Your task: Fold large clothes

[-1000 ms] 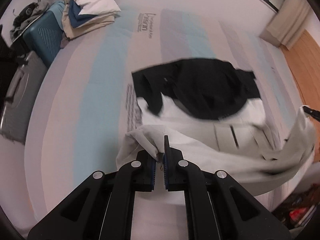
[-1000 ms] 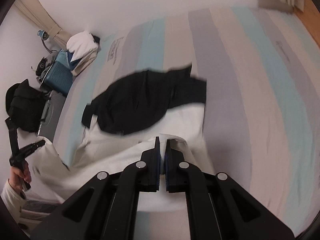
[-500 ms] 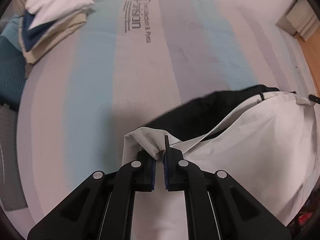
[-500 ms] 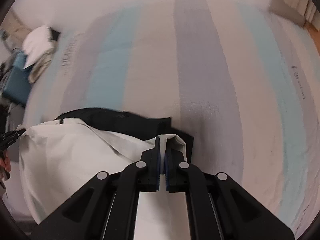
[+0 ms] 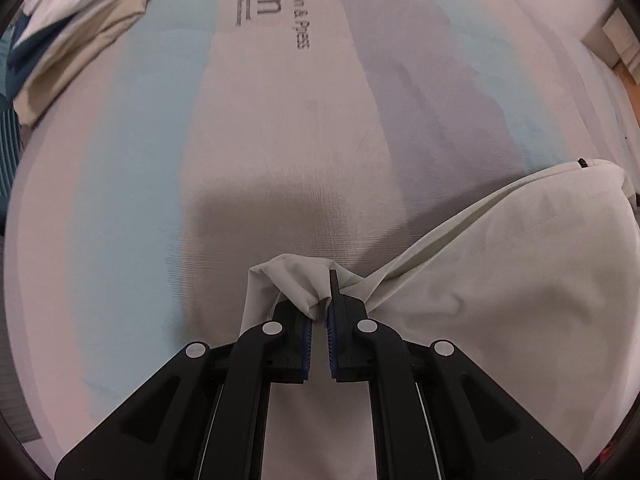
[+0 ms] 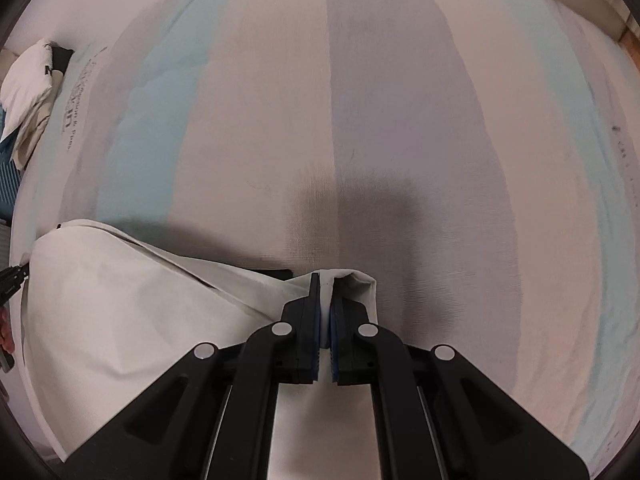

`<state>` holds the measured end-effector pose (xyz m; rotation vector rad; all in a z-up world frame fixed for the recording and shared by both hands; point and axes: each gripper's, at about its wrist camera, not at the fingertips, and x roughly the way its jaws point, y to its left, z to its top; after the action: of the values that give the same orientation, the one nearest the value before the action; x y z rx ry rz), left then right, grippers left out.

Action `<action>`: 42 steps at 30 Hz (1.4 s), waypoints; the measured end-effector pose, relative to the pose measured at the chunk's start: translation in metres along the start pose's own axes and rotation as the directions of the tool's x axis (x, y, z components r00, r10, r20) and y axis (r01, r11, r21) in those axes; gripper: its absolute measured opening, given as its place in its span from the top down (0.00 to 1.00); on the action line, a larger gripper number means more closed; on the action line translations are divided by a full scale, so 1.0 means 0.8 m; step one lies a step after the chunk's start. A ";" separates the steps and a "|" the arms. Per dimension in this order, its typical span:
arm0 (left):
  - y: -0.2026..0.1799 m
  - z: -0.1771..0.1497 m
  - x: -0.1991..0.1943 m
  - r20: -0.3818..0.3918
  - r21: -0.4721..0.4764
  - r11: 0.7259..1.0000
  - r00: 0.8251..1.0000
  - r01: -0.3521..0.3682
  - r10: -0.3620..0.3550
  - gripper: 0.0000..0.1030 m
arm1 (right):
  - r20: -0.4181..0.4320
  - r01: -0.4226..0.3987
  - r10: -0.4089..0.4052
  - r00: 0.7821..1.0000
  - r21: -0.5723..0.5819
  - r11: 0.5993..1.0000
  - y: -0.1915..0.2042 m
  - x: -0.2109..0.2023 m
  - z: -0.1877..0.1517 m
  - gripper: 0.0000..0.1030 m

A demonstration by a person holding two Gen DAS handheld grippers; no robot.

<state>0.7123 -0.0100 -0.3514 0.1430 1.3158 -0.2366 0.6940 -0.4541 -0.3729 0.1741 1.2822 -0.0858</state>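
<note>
A large cream-white garment (image 5: 500,280) lies folded over on the striped bed (image 5: 280,140). My left gripper (image 5: 319,312) is shut on a bunched corner of it, low over the bed. In the right wrist view the same garment (image 6: 120,304) spreads to the left, and my right gripper (image 6: 325,312) is shut on its other corner. A thin sliver of black cloth (image 6: 276,272) shows under the cream edge. The other gripper's black tip (image 6: 12,276) peeks in at the far left.
A pile of folded clothes (image 5: 76,28) sits at the bed's far left corner, also seen as the clothes pile (image 6: 28,92). Printed lettering (image 5: 272,0) marks the mattress cover. A wooden floor strip (image 5: 632,76) shows at the right edge.
Both grippers carried the cream edge forward and down over the black part of the garment, which is now almost fully covered. The bed looms closer in both views.
</note>
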 end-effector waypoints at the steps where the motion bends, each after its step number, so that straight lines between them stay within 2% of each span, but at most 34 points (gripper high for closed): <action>1: -0.001 -0.001 0.006 -0.006 0.001 1.000 1.000 0.001 -0.001 0.94 | -0.005 0.004 -0.004 1.000 -0.009 1.000 0.000 0.006 0.000 0.98; 4: -0.009 -0.002 0.008 -0.001 0.035 0.999 1.000 -0.029 0.029 0.90 | -0.026 0.031 -0.032 0.999 -0.051 0.998 0.010 0.021 -0.004 0.97; 5: -0.015 -0.004 0.001 0.009 0.047 0.998 0.999 -0.052 0.051 0.90 | -0.020 0.052 -0.054 0.998 -0.078 0.996 0.016 0.020 -0.006 0.95; 6: -0.020 -0.007 -0.007 0.021 0.049 0.997 0.998 -0.065 0.064 0.84 | 0.005 0.083 -0.083 0.997 -0.101 0.991 0.022 0.014 -0.009 0.94; 7: -0.024 -0.010 -0.016 0.038 0.052 0.996 0.996 -0.077 0.075 0.69 | 0.024 0.100 -0.098 0.995 -0.116 0.988 0.026 0.009 -0.011 0.87; 8: -0.030 -0.018 -0.032 0.073 0.059 0.994 0.993 -0.094 0.090 0.59 | 0.048 0.113 -0.108 0.993 -0.132 0.985 0.031 -0.002 -0.014 0.81; 9: -0.034 -0.023 -0.045 0.109 0.062 0.993 0.989 -0.105 0.098 0.29 | 0.073 0.112 -0.103 0.992 -0.135 0.985 0.034 -0.014 -0.017 0.66; 10: -0.040 -0.032 -0.068 0.182 0.061 0.989 0.976 -0.133 0.120 0.08 | 0.108 0.116 -0.102 0.989 -0.135 0.984 0.036 -0.030 -0.020 0.45; 11: -0.045 -0.044 -0.090 0.266 0.062 0.988 0.957 -0.140 0.119 0.05 | 0.138 0.116 -0.098 0.986 -0.136 0.984 0.038 -0.043 -0.023 0.34; 12: -0.049 -0.049 -0.103 0.300 0.069 0.988 0.947 -0.138 0.111 0.06 | 0.168 0.110 -0.087 0.982 -0.135 0.985 0.040 -0.058 -0.026 0.29; 13: -0.055 -0.055 -0.115 0.316 0.080 0.988 0.944 -0.131 0.100 0.06 | 0.194 0.109 -0.082 0.977 -0.134 0.985 0.041 -0.071 -0.029 0.29; 15: -0.066 -0.065 -0.126 0.301 0.072 0.988 0.947 -0.140 0.112 0.06 | 0.241 0.126 -0.088 0.967 -0.147 0.981 0.047 -0.097 -0.036 0.29; 17: -0.077 -0.078 -0.138 0.279 0.039 0.997 0.959 -0.070 0.056 0.06 | 0.272 0.139 -0.096 0.958 -0.145 0.979 0.049 -0.120 -0.048 0.29; 20: -0.103 -0.099 -0.158 0.278 0.019 1.000 0.961 0.002 -0.007 0.06 | 0.290 0.119 -0.084 0.953 -0.106 0.987 0.052 -0.151 -0.085 0.28; 25: -0.186 -0.149 -0.171 0.253 0.094 0.993 0.963 0.065 -0.087 0.06 | 0.274 0.120 -0.104 0.956 -0.041 0.992 0.054 -0.172 -0.167 0.27; 29: -0.253 -0.203 -0.155 0.200 0.162 0.981 0.970 0.107 -0.139 0.06 | 0.229 0.125 -0.135 0.964 0.059 0.990 0.038 -0.178 -0.252 0.27; 32: -0.279 -0.233 -0.141 0.174 0.159 0.981 0.975 0.109 -0.136 0.06 | 0.191 0.130 -0.158 0.969 0.147 0.980 0.023 -0.173 -0.305 0.27; 36: -0.289 -0.256 -0.103 0.121 0.116 0.987 0.984 0.113 -0.127 0.06 | 0.129 0.065 -0.107 0.986 0.296 0.953 -0.002 -0.152 -0.365 0.27; 38: -0.284 -0.260 -0.078 0.083 0.075 0.988 0.986 0.135 -0.141 0.05 | 0.126 0.008 -0.057 0.990 0.360 0.933 -0.013 -0.139 -0.378 0.27; 42: -0.287 -0.266 -0.053 0.080 0.105 0.988 0.990 0.111 -0.120 0.05 | 0.156 -0.128 0.060 0.986 0.474 0.871 -0.029 -0.112 -0.392 0.27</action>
<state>0.4448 -0.1777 -0.3565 0.1403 1.2280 -0.4040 0.3681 -0.4248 -0.3744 0.6516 1.0922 -0.3312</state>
